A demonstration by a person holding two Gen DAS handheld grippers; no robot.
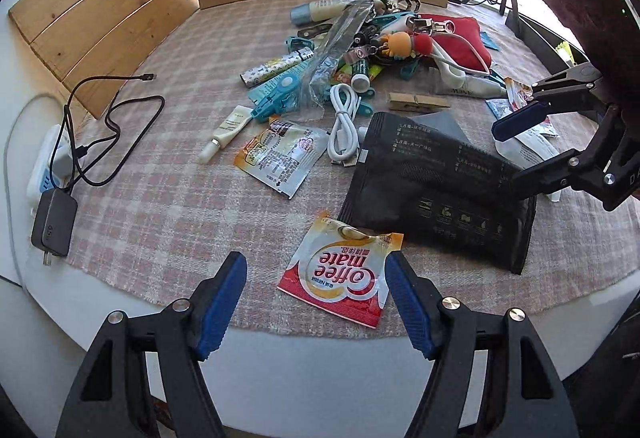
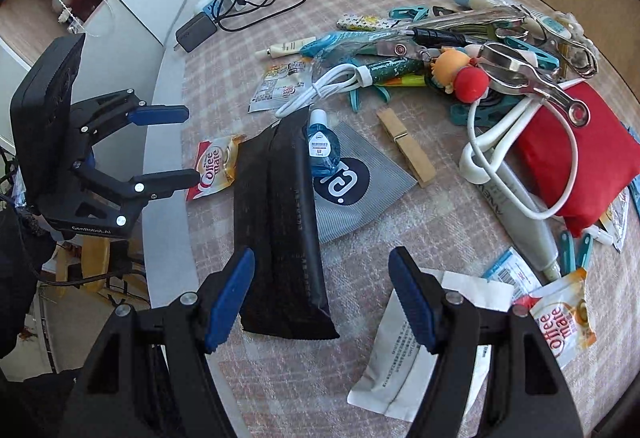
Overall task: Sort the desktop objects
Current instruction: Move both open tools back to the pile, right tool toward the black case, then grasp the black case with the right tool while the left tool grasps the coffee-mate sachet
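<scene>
A red and white Coffee mate sachet point(image 1: 340, 278) point(image 2: 216, 166) lies on the checked cloth near the table's front edge. My left gripper point(image 1: 316, 266) point(image 2: 191, 146) is open, with the sachet between its blue pads and nothing held. A long black pouch point(image 1: 436, 190) point(image 2: 280, 218) lies just beyond the sachet. My right gripper point(image 2: 320, 258) point(image 1: 508, 150) hovers open over the pouch's near end and holds nothing. A white sachet point(image 2: 404, 350) lies under its right finger. A second Coffee mate sachet point(image 2: 564, 322) sits further right.
A pile of clips, tubes, cables and a red pouch point(image 2: 588, 158) fills the far side. A blue bottle point(image 2: 322, 150), a grey pouch point(image 2: 360, 182) and a wooden clothespin point(image 2: 406, 146) lie near the black pouch. A charger point(image 1: 54, 222) and black cable point(image 1: 120, 126) sit at the left edge.
</scene>
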